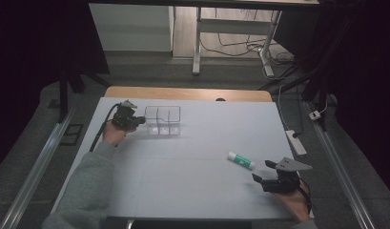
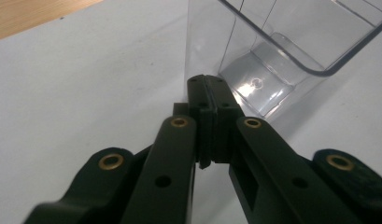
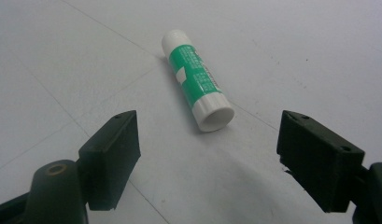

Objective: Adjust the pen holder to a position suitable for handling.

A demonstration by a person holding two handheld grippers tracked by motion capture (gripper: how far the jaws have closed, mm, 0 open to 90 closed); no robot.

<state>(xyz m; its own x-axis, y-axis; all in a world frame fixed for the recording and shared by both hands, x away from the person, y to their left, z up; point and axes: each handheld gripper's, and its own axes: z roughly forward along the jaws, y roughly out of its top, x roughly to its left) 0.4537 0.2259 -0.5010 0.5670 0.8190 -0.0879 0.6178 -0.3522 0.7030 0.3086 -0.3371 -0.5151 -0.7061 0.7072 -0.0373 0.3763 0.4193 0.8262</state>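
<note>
The left tool [image 2: 208, 86] has two black jaws that come up from the bottom of the picture. They are pressed tight together, with nothing between them. The tips sit right at the corner of a clear plastic box [image 2: 272, 65]. I cannot tell if they touch it. The box stands upright on the white bench [image 2: 86, 93]. A bit of brown wood [image 2: 25, 16] shows at the top left.

green-and-white glue stick [image 3: 198, 79], clear container [image 1: 163, 120], black grippers
</note>
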